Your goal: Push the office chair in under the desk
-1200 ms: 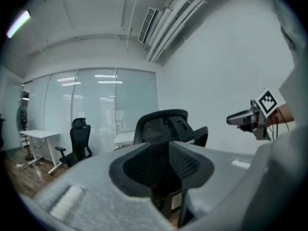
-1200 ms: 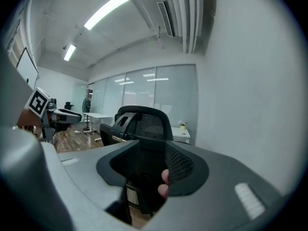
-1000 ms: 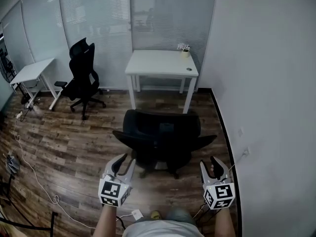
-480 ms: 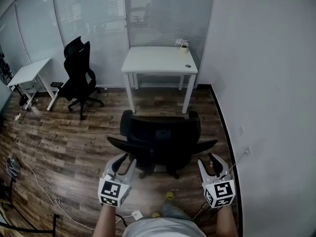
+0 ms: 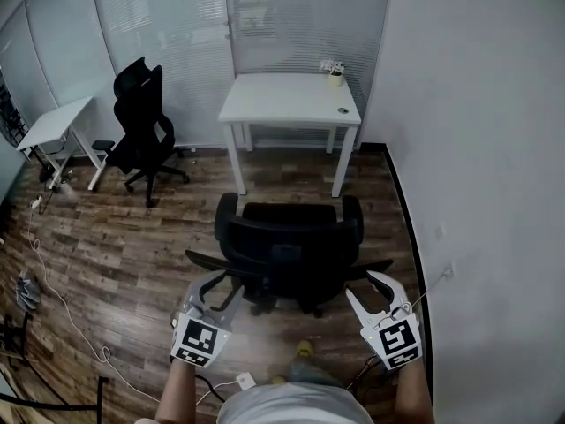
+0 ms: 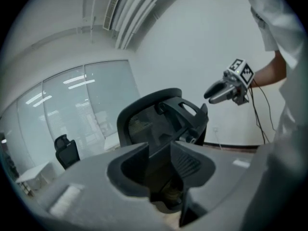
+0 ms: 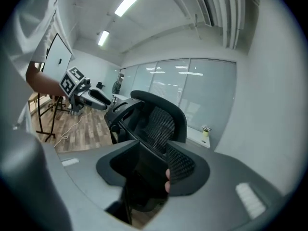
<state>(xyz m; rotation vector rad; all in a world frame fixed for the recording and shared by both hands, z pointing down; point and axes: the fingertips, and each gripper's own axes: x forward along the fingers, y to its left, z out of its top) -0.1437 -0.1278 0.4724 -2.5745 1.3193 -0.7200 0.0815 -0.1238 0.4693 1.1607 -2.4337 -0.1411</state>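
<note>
The office chair point(image 5: 287, 246) is black, with a mesh back, a padded seat, two armrests that splay out to either side and a wheeled star base. It stands on the wooden floor point(image 5: 132, 254) with its back towards the person and its seat facing 12 o'clock, just short of the white tabletop point(image 5: 287, 100) and not yet under it. The left hand-held gripper point(image 5: 225, 285) is at the chair's 8 o'clock. Its jaws are opening, released, and the tip of the left armrest reaches into the gap without being pinched. The right hand-held gripper point(image 5: 364, 285), at the chair's 4 o'clock, is likewise released. Its jaws stand apart around the end of the right armrest. On the tabletop's far right corner, at 1 o'clock, sits a small pot point(image 5: 335, 77) holding pale flowers. A small dark round thing point(image 5: 343, 110) lies nearer the edge, too small to tell. A second black chair point(image 5: 141, 122) stands at 10 o'clock.
</note>
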